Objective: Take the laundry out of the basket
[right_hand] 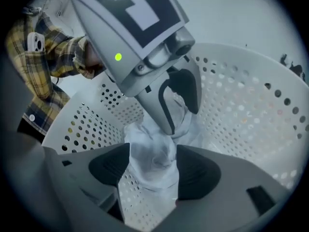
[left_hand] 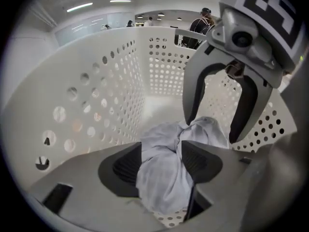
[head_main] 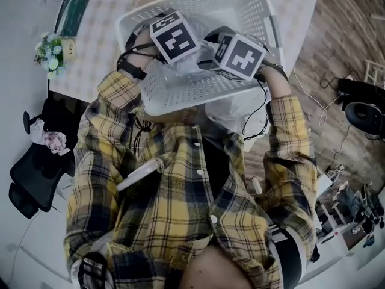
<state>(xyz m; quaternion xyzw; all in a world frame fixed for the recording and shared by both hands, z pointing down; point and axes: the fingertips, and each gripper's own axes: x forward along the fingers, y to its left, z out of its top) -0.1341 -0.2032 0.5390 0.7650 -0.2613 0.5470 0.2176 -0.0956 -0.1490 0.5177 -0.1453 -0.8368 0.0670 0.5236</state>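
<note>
White perforated plastic basket (left_hand: 96, 95) encloses your left tool (left_hand: 161, 162) in the left gripper view. The tool is released, with the pale laundry (left_hand: 159, 182) bunched between its pads on the basket floor.

Right gripper view: your right tool (right_hand: 153, 168) is likewise released, with the laundry between its pads.

Head view: both tools reach inside the basket.

White plastic basket (head_main: 192, 93), its walls perforated with rows of round holes, at upper centre of the head view. Laundry (left_hand: 164, 170): pale grey-white cloth, crumpled into a loose bunch, lying inside on the basket's floor.
</note>
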